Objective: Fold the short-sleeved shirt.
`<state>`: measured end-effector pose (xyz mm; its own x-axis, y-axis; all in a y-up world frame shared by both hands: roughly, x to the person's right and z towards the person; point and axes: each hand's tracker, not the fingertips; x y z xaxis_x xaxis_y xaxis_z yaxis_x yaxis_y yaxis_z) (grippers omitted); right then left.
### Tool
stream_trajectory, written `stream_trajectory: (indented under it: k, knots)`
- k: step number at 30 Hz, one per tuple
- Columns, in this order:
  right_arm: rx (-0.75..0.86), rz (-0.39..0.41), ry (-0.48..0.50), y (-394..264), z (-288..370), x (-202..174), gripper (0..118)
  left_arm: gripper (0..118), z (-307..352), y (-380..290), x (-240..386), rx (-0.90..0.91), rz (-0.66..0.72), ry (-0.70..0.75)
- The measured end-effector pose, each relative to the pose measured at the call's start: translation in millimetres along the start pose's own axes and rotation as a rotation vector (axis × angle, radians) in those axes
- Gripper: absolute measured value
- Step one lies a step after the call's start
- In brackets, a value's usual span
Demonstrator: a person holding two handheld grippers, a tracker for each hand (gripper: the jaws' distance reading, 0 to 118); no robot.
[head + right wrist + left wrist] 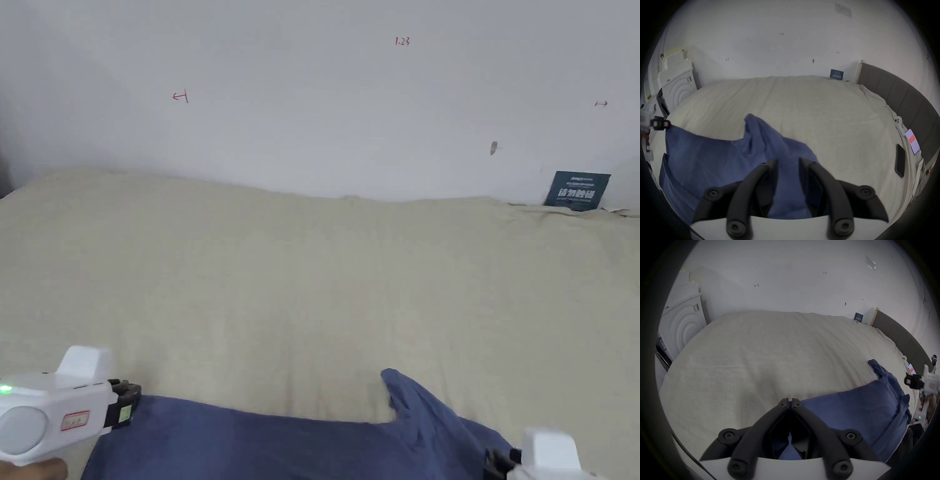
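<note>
Handling the blue shirt should be easy on weight but fussy on shape, I judge: it looks light, soft and limp, lying along the bottom edge of the head view on the cream bed, so take it at corners and hems, not mid-panel; your left gripper has its jaws pressed together, pinching a corner of the cloth at lower centre of its own view, while your right gripper hangs over the shirt with jaws spread, gripping nothing. Most of the shirt is cut off below the head view; collar, hem and one sleeve are hard to tell apart, though a blue flap pokes up centre-left in the right gripper view.
</note>
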<state>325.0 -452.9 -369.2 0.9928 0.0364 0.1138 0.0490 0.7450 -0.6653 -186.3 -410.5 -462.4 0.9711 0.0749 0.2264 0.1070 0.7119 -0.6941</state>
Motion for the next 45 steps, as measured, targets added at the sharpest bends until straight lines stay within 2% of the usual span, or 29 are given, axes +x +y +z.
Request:
stream_trajectory:
  k: [1,4,7,12,15,16,17,19,28,41,45]
  knots:
    - [-0.032,-0.004,0.01,9.6,-13.2,7.3,45,0,4.1,-2.1,1.4,0.011,0.003,-0.001]
    - [-0.105,0.006,0.015,30.7,-49.6,21.0,48,0,9.4,-6.6,5.1,0.022,0.004,0.001]
    - [-0.173,-0.014,0.015,43.9,-82.5,29.0,48,0,13.1,-13.6,8.5,0.026,-0.001,0.006]
    - [-0.314,-0.028,0.076,42.2,-119.2,28.5,48,0,13.2,-25.1,8.9,0.009,0.02,0.009]
    - [-0.308,0.024,0.048,38.6,-120.2,22.4,34,0,10.9,-30.1,3.4,-0.005,0.037,0.007]
    - [-0.303,0.031,0.042,40.6,-118.3,22.8,10,0,10.5,-31.6,1.6,-0.005,0.04,0.012]
    - [-0.297,0.023,0.058,40.9,-115.2,22.8,3,0,10.7,-32.5,-0.7,-0.003,0.043,0.014]
    - [-0.283,0.022,0.064,42.5,-109.1,24.0,2,0,11.6,-32.9,-4.0,-0.005,0.054,0.013]
    - [-0.048,0.023,0.099,49.3,-22.1,23.2,2,0,34.8,-36.3,-8.0,0.026,0.09,-0.009]
    - [0.123,0.043,0.101,11.8,117.1,35.3,2,0,109.1,-66.8,-31.3,0.112,0.134,-0.072]
    - [0.14,0.039,0.07,-14.2,151.4,39.6,2,0,124.7,-85.5,-47.7,0.129,0.146,-0.072]
